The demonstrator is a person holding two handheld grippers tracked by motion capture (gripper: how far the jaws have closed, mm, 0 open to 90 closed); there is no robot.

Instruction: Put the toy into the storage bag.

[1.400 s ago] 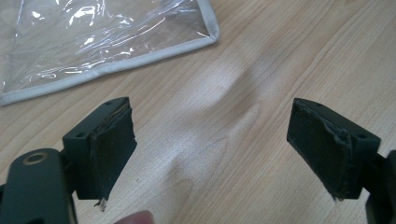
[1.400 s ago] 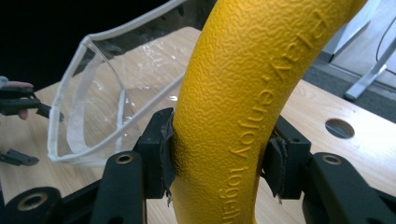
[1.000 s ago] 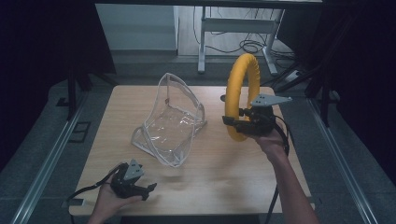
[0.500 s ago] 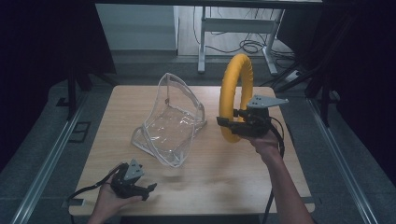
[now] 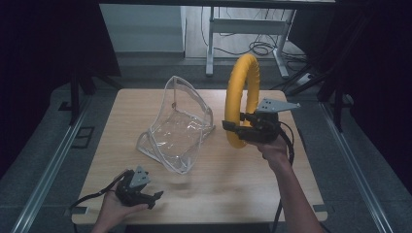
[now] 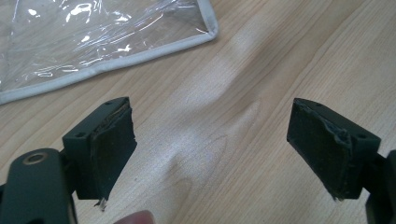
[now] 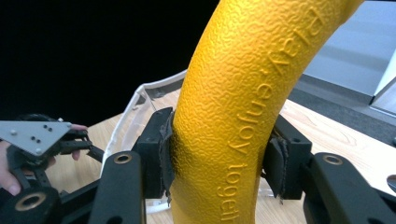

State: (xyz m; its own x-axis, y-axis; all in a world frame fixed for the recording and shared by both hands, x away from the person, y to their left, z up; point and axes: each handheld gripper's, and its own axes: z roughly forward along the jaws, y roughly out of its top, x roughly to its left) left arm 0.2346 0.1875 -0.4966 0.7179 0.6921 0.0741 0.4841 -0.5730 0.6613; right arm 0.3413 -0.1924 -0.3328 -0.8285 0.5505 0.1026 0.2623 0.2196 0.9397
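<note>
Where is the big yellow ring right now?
In the high view, the yellow ring stands upright on the table's right side, clamped in the right gripper, beside the clear bag.

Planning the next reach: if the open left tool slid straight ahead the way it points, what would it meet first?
Probably the white-edged clear plastic bag; bare wooden table lies before the left tool until then, though depth is unclear.

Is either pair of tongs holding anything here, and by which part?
The right tongs clamp the yellow ring across its tube, low on the loop. The left tongs stand open over the table, holding nothing.
</note>
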